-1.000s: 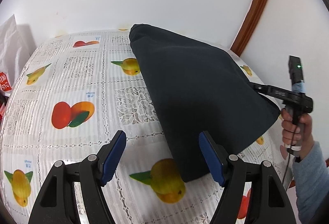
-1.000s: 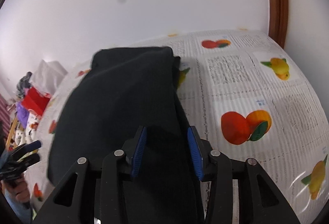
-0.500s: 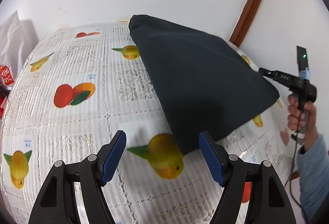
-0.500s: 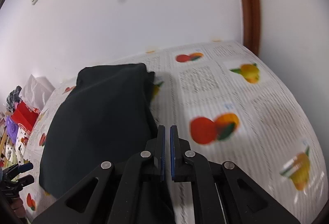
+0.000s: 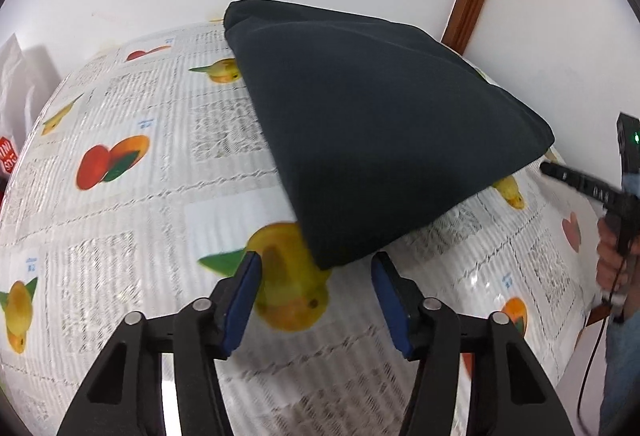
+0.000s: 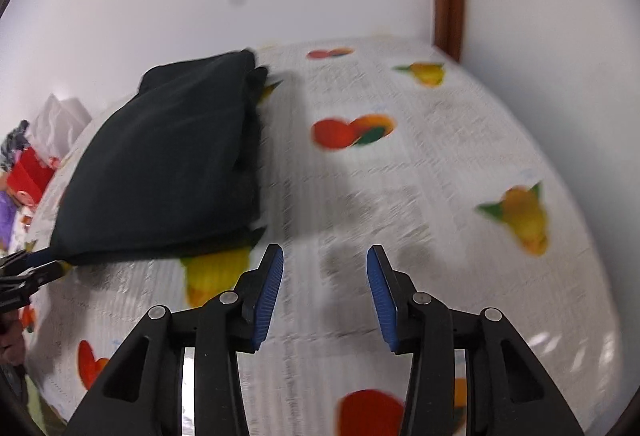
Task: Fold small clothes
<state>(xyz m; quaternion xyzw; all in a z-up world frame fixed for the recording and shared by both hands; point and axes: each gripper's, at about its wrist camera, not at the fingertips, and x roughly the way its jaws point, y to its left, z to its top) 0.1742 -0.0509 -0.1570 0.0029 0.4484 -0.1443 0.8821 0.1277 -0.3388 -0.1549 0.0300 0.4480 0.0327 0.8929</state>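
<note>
The right gripper [image 6: 324,290] had just let go: a second earlier its blue pads were clamped on the dark garment [image 6: 168,164], and now they stood apart with only the fruit-print tablecloth [image 6: 440,164] between them. It had slid clear, too, and the cloth that once filled its lower frame lay folded at centre-left. In the left wrist view the left gripper [image 5: 316,298] had just been closing in; its jaws were still parted and empty, with the garment's near corner just above them at frame centre. That fold looked laid down. Next, I'd guess, comes a fresh grasp at that corner.
</note>
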